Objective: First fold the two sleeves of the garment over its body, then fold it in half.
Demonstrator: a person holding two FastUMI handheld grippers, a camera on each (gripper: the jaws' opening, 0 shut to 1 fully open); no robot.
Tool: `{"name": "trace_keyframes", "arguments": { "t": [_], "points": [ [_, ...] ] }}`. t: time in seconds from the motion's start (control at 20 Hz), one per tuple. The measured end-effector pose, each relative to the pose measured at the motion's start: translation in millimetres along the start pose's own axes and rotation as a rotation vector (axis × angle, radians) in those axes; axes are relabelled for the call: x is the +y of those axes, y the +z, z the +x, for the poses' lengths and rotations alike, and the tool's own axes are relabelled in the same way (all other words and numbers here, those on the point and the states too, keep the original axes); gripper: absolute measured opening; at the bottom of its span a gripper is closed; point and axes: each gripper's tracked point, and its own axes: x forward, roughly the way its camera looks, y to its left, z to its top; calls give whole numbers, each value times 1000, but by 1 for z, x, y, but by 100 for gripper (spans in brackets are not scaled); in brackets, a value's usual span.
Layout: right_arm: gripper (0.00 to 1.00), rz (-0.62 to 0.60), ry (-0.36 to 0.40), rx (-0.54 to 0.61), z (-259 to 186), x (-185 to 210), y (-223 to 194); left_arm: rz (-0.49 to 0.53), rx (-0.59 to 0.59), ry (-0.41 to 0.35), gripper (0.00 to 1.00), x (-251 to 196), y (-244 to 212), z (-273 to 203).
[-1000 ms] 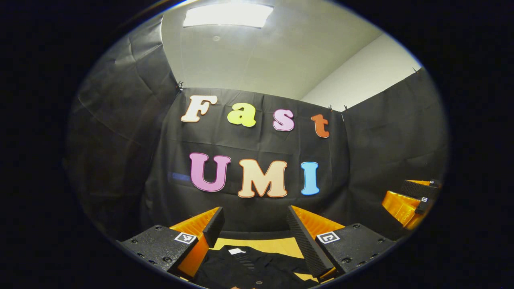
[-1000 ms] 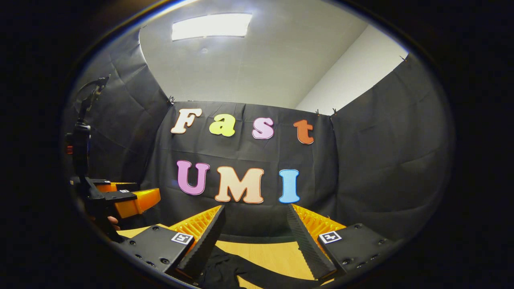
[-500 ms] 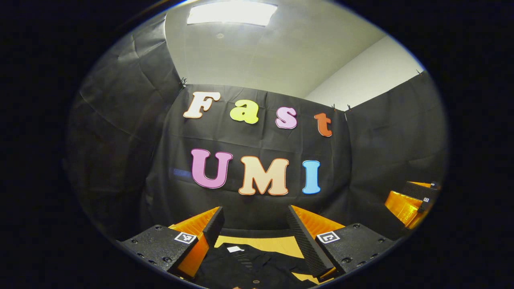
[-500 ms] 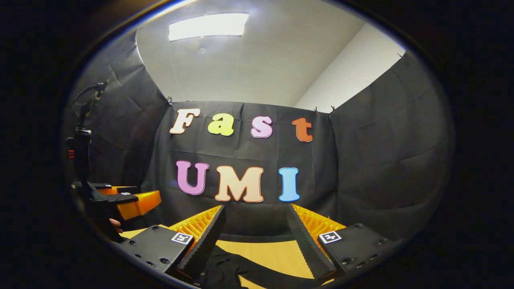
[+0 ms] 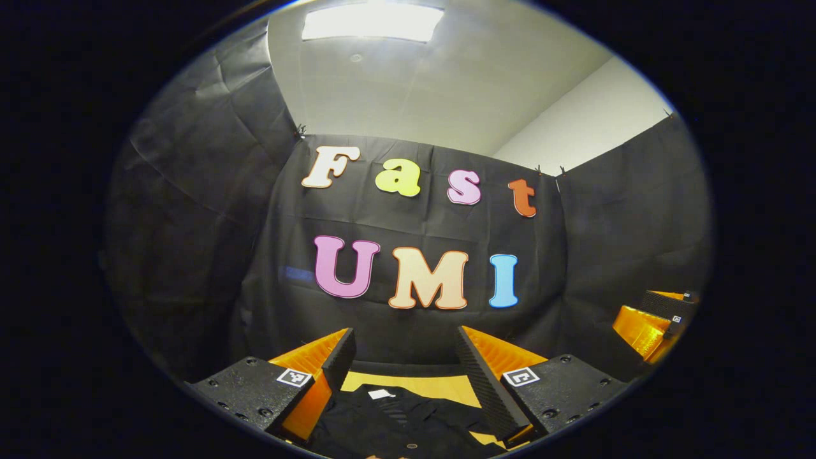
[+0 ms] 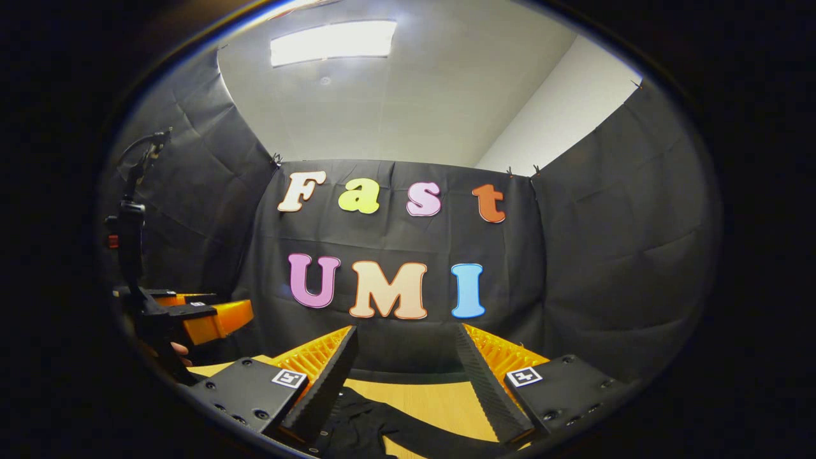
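I hold both grippers high, the left gripper [image 5: 405, 366] and right gripper [image 6: 401, 370] each with fingers apart, gripping nothing. The black garment [image 5: 395, 424] lies on the table [image 6: 433, 398] below them. Coming down blind, I could pinch the body layer along with a sleeve.

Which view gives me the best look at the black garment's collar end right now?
The left gripper view: the black fabric garment lies on the wooden table between the open left gripper, with its white neck label visible. The right gripper view shows a dark crumpled strip, perhaps a sleeve.
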Motion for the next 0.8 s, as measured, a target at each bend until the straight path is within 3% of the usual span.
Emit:
{"name": "trace_keyframes", "arguments": {
  "t": [0.3, 0.5, 0.8],
  "points": [
    [99, 8, 8, 90, 19, -14, -41, 50, -32, 33, 92, 9, 9, -3],
    [99, -33, -39, 140, 33, -57, -73, 54, -33, 60, 92, 12, 11, -3],
    [98, -48, -114, 457, 37, -150, -214, 71, -29, 99, 92, 6, 10, -2]
  ]
}}
